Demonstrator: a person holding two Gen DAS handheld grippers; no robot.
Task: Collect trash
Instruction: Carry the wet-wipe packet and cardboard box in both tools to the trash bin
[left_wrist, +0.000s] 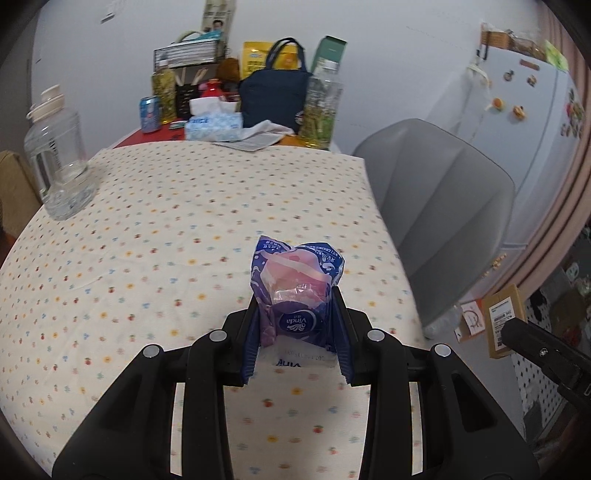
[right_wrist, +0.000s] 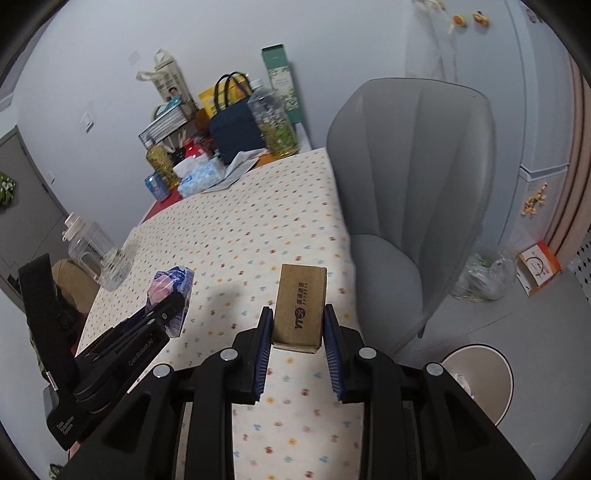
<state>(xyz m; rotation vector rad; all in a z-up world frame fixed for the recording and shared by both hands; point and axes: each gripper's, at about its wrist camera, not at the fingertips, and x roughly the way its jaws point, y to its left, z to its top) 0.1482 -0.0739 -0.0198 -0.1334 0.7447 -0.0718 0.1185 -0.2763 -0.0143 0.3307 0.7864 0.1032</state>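
My left gripper (left_wrist: 297, 314) is shut on a crumpled blue and pink Vinda tissue wrapper (left_wrist: 297, 288), held above the dotted tablecloth (left_wrist: 166, 229). The wrapper also shows in the right wrist view (right_wrist: 170, 291), in the left gripper (right_wrist: 166, 314). My right gripper (right_wrist: 298, 325) is shut on a small brown cardboard box (right_wrist: 300, 306), held over the table's right edge. That box also shows at the right of the left wrist view (left_wrist: 504, 325). A round beige bin (right_wrist: 480, 380) stands on the floor, below and to the right of the right gripper.
A clear plastic jug (left_wrist: 57, 162) stands at the table's left edge. Bottles, a can, a tissue box and a navy bag (left_wrist: 275, 96) crowd the far end. A grey chair (right_wrist: 406, 192) stands right of the table. A plastic bag (right_wrist: 484, 273) and an orange box lie on the floor.
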